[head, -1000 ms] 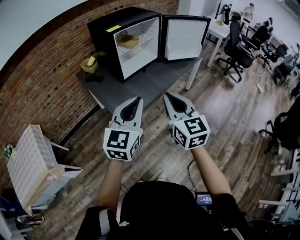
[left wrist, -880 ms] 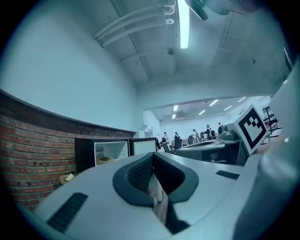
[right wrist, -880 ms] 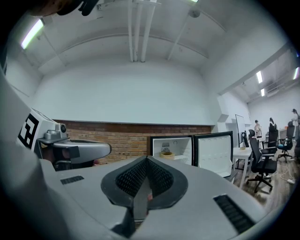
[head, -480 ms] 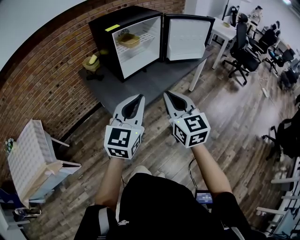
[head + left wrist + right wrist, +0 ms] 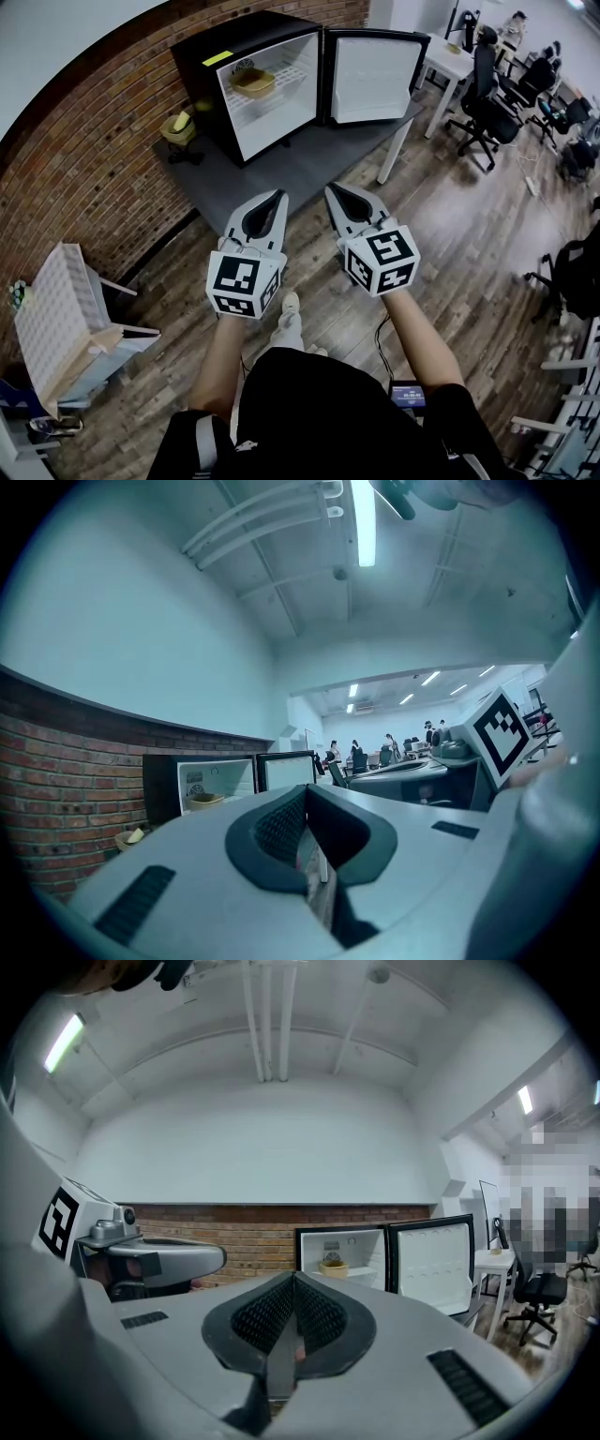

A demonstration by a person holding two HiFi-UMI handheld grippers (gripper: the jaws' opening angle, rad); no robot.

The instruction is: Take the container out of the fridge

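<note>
A small black fridge [image 5: 202, 58] stands on a grey table [image 5: 309, 159] by the brick wall, its door [image 5: 373, 75] swung wide to the right. On its upper wire shelf sits a tan container [image 5: 254, 83], also seen as the container [image 5: 332, 1267] and the container [image 5: 206, 801]. My left gripper [image 5: 278, 196] and right gripper [image 5: 331, 191] are held side by side well short of the table, both shut and empty, pointing toward the fridge.
A yellow basket [image 5: 178, 127] sits on the table left of the fridge. A white desk [image 5: 455, 58] and office chairs [image 5: 483, 103] fill the right. A white rack [image 5: 56, 319] stands at the lower left. A shoe [image 5: 289, 319] shows on the wood floor below the grippers.
The view has shifted a little toward the fridge. A shoe has come forward into sight beneath the grippers. Both grippers stay shut and in the same pose.
</note>
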